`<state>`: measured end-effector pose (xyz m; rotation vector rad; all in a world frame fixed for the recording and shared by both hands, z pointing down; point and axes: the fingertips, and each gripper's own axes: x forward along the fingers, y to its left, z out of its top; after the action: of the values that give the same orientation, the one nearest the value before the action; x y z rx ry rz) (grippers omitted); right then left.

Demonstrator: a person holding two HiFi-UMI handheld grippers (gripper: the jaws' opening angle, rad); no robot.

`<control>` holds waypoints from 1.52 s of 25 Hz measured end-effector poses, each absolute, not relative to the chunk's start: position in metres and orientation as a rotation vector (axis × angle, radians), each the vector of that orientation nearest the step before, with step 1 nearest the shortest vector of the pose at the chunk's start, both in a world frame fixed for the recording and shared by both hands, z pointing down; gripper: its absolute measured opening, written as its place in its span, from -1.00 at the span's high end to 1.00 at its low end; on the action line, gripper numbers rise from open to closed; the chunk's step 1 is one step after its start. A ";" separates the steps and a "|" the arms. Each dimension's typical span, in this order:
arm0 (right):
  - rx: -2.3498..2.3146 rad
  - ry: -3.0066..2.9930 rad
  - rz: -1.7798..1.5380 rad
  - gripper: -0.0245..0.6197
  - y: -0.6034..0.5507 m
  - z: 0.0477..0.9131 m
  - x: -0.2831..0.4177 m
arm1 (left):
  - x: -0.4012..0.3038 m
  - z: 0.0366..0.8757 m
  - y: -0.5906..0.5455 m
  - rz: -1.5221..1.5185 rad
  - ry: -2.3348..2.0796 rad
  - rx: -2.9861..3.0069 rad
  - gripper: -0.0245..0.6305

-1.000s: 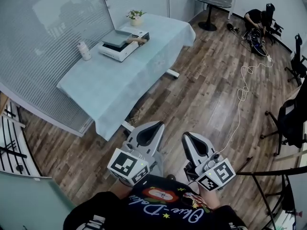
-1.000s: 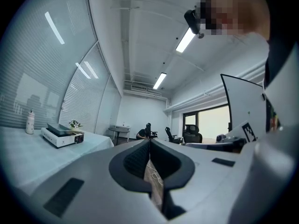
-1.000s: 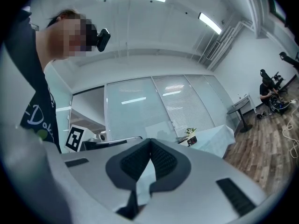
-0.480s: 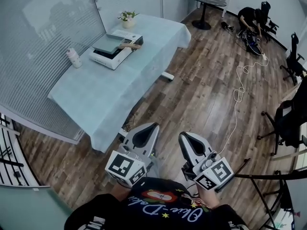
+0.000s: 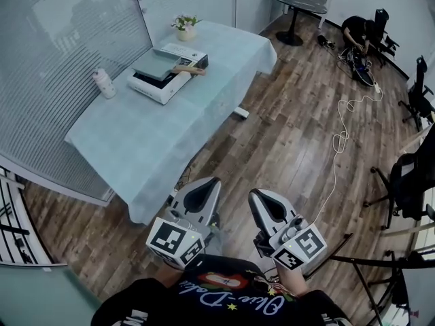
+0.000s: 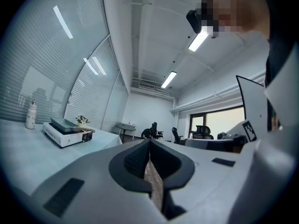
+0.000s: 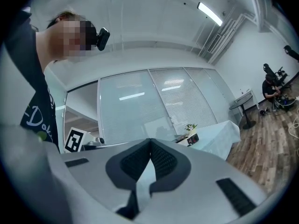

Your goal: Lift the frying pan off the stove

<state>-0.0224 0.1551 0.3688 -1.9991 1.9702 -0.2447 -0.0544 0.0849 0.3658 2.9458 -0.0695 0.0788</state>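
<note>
The frying pan [image 5: 158,63], flat and grey with a wooden handle [image 5: 190,70], rests on a white portable stove [image 5: 156,83] at the far end of a table with a pale blue cloth [image 5: 136,148]. Both grippers are held side by side near my body, well short of the table. My left gripper [image 5: 211,181] is shut and empty, and so is my right gripper [image 5: 252,193]. In the left gripper view the stove [image 6: 65,133] sits far off to the left of the shut jaws. The right gripper view shows the stove [image 7: 189,138] small beyond its tips.
A white bottle [image 5: 103,83] stands left of the stove and a small potted plant [image 5: 182,24] behind it. A glass wall with blinds runs along the left. A cable [image 5: 342,134] trails on the wood floor. A person [image 5: 359,31] crouches far right; office chairs [image 5: 408,182] stand right.
The table's near corner has come a little closer in the head view. Both grippers have shifted slightly left and down in the frame, still shut and side by side.
</note>
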 end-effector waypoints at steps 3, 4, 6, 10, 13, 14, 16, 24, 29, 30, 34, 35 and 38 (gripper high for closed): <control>-1.986 1.990 -0.263 0.92 0.140 0.372 -0.022 | -0.055 0.371 0.069 0.082 -0.097 2.931 0.91; -1.984 1.994 -0.270 0.92 0.136 0.373 -0.022 | -0.054 0.373 0.065 0.084 -0.101 2.927 0.91; -1.987 1.998 -0.283 0.92 0.130 0.377 -0.019 | -0.050 0.376 0.058 0.083 -0.100 2.920 0.91; -2.004 2.004 -0.290 0.92 0.120 0.375 -0.010 | -0.039 0.373 0.048 0.063 -0.080 2.915 0.91; -2.014 2.001 -0.278 0.92 0.113 0.370 -0.004 | -0.032 0.370 0.040 0.049 -0.071 2.915 0.91; -2.020 1.999 -0.276 0.92 0.111 0.368 -0.002 | -0.029 0.369 0.038 0.044 -0.066 2.913 0.91; -2.035 1.992 -0.272 0.92 0.107 0.365 0.001 | -0.026 0.367 0.032 0.034 -0.054 2.907 0.91; -2.078 1.980 -0.244 0.92 0.081 0.356 0.016 | -0.014 0.356 0.004 -0.003 -0.034 2.913 0.91; -2.075 1.985 -0.238 0.92 0.058 0.352 0.020 | -0.003 0.351 -0.016 -0.029 -0.005 2.915 0.91; -2.078 1.990 -0.238 0.92 0.053 0.352 0.022 | -0.001 0.350 -0.020 -0.031 0.002 2.923 0.91; -2.078 2.008 -0.222 0.92 0.025 0.352 0.029 | 0.003 0.355 -0.046 -0.013 -0.013 2.946 0.91; -2.073 2.009 -0.219 0.92 0.019 0.352 0.030 | 0.004 0.357 -0.053 -0.007 -0.019 2.946 0.91; -2.067 2.004 -0.225 0.92 0.006 0.353 0.029 | 0.005 0.359 -0.071 -0.001 -0.028 2.947 0.91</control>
<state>0.0294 0.0064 0.3526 -2.0669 2.0035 -0.2246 0.0049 -0.0705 0.3594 2.9468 -0.0282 -0.0008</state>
